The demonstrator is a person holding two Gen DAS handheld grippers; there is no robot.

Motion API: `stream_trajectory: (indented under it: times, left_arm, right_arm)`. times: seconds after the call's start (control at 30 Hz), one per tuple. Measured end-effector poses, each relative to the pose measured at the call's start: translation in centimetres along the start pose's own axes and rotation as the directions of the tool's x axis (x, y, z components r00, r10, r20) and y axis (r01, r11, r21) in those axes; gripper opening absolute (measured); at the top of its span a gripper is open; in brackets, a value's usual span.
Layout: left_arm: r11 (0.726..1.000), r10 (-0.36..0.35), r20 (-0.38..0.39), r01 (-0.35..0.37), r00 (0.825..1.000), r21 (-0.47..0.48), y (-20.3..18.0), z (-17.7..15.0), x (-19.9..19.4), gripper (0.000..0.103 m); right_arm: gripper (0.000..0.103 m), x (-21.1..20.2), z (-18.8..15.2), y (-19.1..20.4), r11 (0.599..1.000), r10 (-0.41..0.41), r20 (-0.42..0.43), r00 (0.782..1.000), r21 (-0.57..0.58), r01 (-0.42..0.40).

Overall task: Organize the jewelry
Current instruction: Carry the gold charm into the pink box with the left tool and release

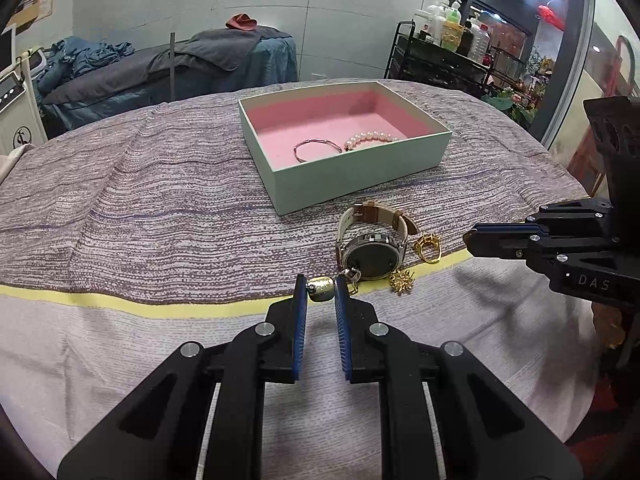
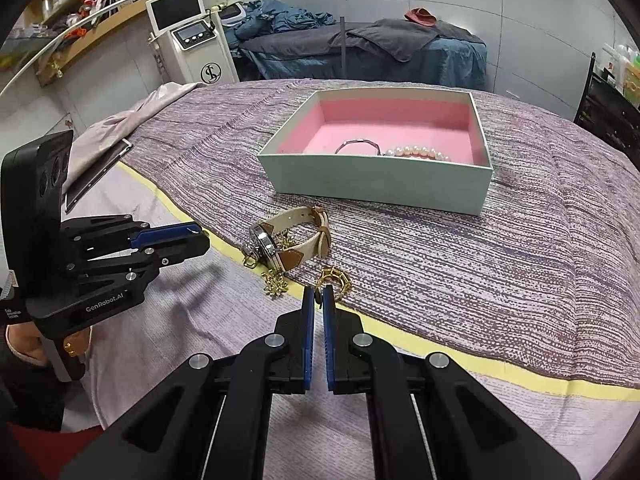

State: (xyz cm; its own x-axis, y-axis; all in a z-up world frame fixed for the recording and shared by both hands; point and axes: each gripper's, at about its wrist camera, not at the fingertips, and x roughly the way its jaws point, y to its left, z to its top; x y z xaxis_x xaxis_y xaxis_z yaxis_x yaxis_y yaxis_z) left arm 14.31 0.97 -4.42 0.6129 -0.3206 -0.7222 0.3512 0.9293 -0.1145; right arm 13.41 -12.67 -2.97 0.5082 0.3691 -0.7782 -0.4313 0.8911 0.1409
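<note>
"So what is the left gripper [image 1: 321, 289] holding?"

"A little gold bead [image 1: 320, 288]. The two blue pads are pressed on its sides, right over the yellow stripe [image 1: 160, 309] on the bed cover [image 1: 168, 208]."

"And the right gripper [image 2: 315, 295]?"

"Its jaws are almost touching, very narrow. A small dark bit sits between the tips, and I can't tell what it is. The gold ring [image 2: 334, 280] lies just past the tips."

"Where is the watch [image 1: 370, 246]?"

"On the cover, between the grippers and the box [image 1: 360, 168]. It has a pale strap with brown ends. A gold flower-shaped piece [image 1: 402, 280] lies just in front of it, near the stripe. There is a small metal clasp [image 2: 249, 251] by the watch too."

"What's in the box?"

"It's pale green outside and pink inside. A thin silver bangle [image 1: 316, 148] and a pearl bracelet [image 1: 370, 139] lie on the pink bottom, side by side, near the front wall."

"Can you see the person?"

"Only a bit of a hand [image 2: 24, 346] under the left gripper's handle"
</note>
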Motion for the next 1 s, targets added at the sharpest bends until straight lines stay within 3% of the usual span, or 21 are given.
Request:
stream_trajectory:
  times: [0.27,0.5,0.73,1.0]
  left_arm:
    - [0.999,0.002,0.036,-0.004,0.999,0.042,-0.5,3.1,0.1,0.014]
    - [0.999,-0.016,0.043,0.014,0.999,0.044,-0.4,7.9,2.1,0.014]
    - [0.995,0.040,-0.019,-0.039,0.999,0.090,-0.2,12.3,6.9,0.014]
    - [0.999,0.008,-0.110,-0.003,0.994,0.040,0.6,14.1,11.6,0.014]
  right_arm:
    - [0.004,-1.1,2.0,-0.6,1.000,-0.020,0.055,0.998,-0.012,0.021]
    - [0.004,-0.6,5.3,-1.3,0.997,-0.063,0.101,0.993,-0.038,0.067]
    - [0.004,1.7,9.0,-2.4,0.988,-0.130,0.104,0.986,-0.068,0.137]
    - [0.004,5.7,10.7,-4.2,0.983,-0.173,0.015,0.985,-0.065,0.174]
